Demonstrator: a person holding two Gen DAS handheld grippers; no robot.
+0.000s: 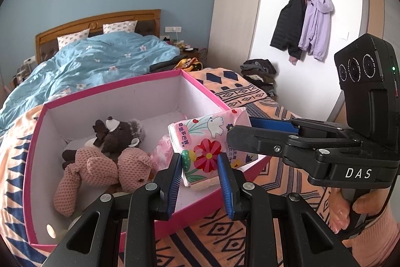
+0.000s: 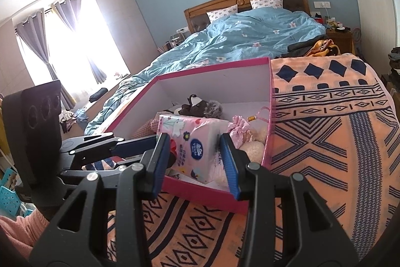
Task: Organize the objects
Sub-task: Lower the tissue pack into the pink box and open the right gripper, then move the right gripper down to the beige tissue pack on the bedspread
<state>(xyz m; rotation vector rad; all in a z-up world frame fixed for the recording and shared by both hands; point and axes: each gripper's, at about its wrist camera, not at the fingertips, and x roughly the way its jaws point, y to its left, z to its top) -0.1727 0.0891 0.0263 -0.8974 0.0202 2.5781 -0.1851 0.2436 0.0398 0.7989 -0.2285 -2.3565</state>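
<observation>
A pink-rimmed box [image 1: 160, 81] with white inner walls sits open on an orange patterned blanket [image 1: 250, 91] at the centre of the left wrist view. Inside it, toward the lower left, lies a pink knitted plush [image 1: 100, 169] with a dark brown plush [image 1: 120, 134] resting on it. In the right wrist view a small pink drawstring pouch [image 2: 238, 128] and a cream fuzzy ball [image 2: 252, 150] show in the box's right part, close to its right wall.

The tissue pack [image 1: 207, 144] is over the box's near right corner, held tilted, not resting flat. It is a soft pink pack printed with a white dove, a red flower, green leaves and pink label text; in the right wrist view its other face [image 2: 192, 144] carries a blue round logo.

Both claws are clamped on it. The left gripper [image 1: 200, 172] pinches the pack's near end between its blue pads (low centre of its own view). The right gripper [image 1: 246, 125] comes in from the right side of that view and grips the pack's far right end; in its own view [image 2: 195, 157] the pack fills the gap between the pads. A hand [image 1: 355, 212] in a pink sleeve holds the right gripper's handle at the lower right.
</observation>
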